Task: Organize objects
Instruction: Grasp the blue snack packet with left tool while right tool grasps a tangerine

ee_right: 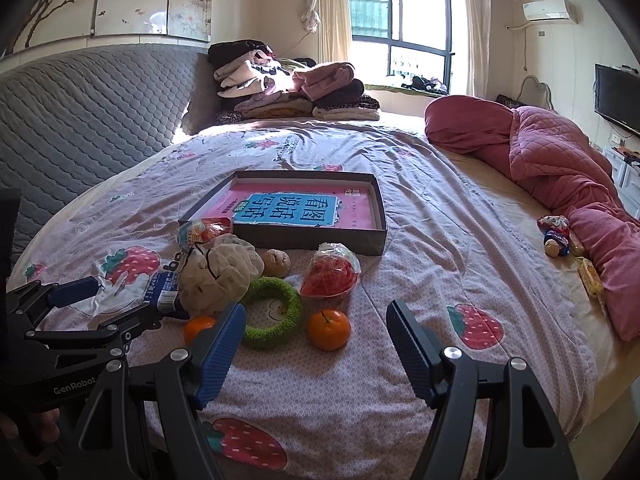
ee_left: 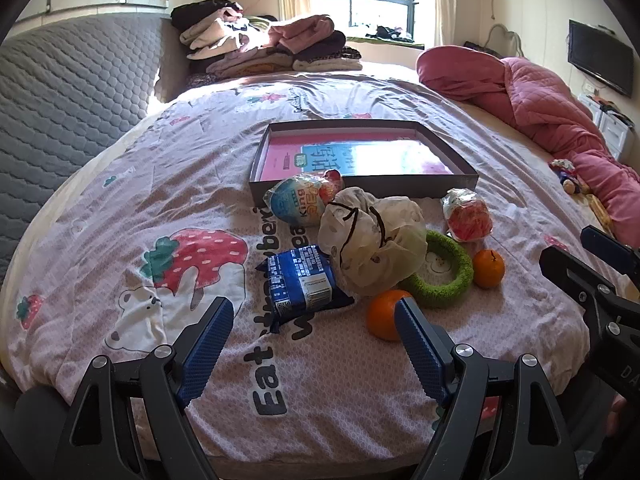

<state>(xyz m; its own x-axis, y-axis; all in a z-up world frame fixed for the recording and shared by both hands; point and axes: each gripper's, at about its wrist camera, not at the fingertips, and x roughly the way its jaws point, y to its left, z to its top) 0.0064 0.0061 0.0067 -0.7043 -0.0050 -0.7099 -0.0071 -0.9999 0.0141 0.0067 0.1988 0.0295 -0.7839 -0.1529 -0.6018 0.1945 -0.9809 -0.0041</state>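
Note:
A shallow dark box (ee_left: 460, 181) (ee_right: 376, 216) with a pink and blue book inside lies on the bed. In front of it lie a blue egg-shaped snack pack (ee_left: 298, 198), a cream drawstring pouch (ee_left: 372, 240) (ee_right: 218, 272), a blue packet (ee_left: 302, 280), a green ring (ee_left: 456, 272) (ee_right: 272, 314), a bag of red things (ee_left: 468, 216) (ee_right: 330, 272), two oranges (ee_left: 382, 314) (ee_right: 328, 328) and a small brown ball (ee_right: 277, 262). My left gripper (ee_left: 316, 316) is open above the blue packet. My right gripper (ee_right: 316, 320) is open near the right orange (ee_left: 488, 268).
The bed (ee_left: 360, 380) has a strawberry-print cover. Folded clothes (ee_left: 264, 44) are stacked at the far end. A pink quilt (ee_right: 560, 168) lies along the right side, with small toys and snacks (ee_right: 560, 236) beside it. A grey padded headboard (ee_left: 72, 92) stands at left.

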